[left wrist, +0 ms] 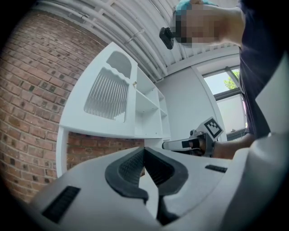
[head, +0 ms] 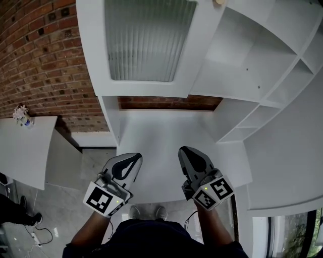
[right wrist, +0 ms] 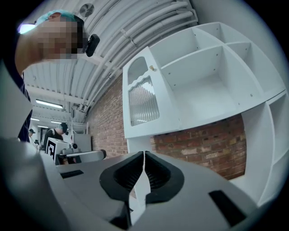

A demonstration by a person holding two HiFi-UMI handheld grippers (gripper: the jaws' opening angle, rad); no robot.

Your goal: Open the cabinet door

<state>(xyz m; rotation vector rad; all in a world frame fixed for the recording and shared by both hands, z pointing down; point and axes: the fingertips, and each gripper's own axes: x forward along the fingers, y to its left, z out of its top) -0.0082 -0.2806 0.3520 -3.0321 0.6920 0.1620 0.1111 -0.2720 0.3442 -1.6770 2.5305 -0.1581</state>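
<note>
The white wall cabinet has a door (head: pixel 146 40) with a ribbed glass pane, closed, and a small round knob (head: pixel 218 2) at its right edge. The same door (left wrist: pixel 108 92) and knob (left wrist: pixel 134 83) show in the left gripper view, and the door (right wrist: pixel 143 101) with its knob (right wrist: pixel 152 68) in the right gripper view. My left gripper (head: pixel 133 158) and right gripper (head: pixel 185 151) hover side by side over the white desk top (head: pixel 161 136), well below the door. Both are shut with nothing between the jaws, as the left gripper (left wrist: pixel 144 151) and the right gripper (right wrist: pixel 144 155) show in their own views.
Open white shelves (head: pixel 252 60) fill the cabinet's right part. A brick wall (head: pixel 40 60) stands behind and to the left. A white table (head: pixel 25 151) at the left bears a small flower pot (head: pixel 22 117). Cables (head: pixel 40 234) lie on the floor. Another person (right wrist: pixel 58 131) stands far off.
</note>
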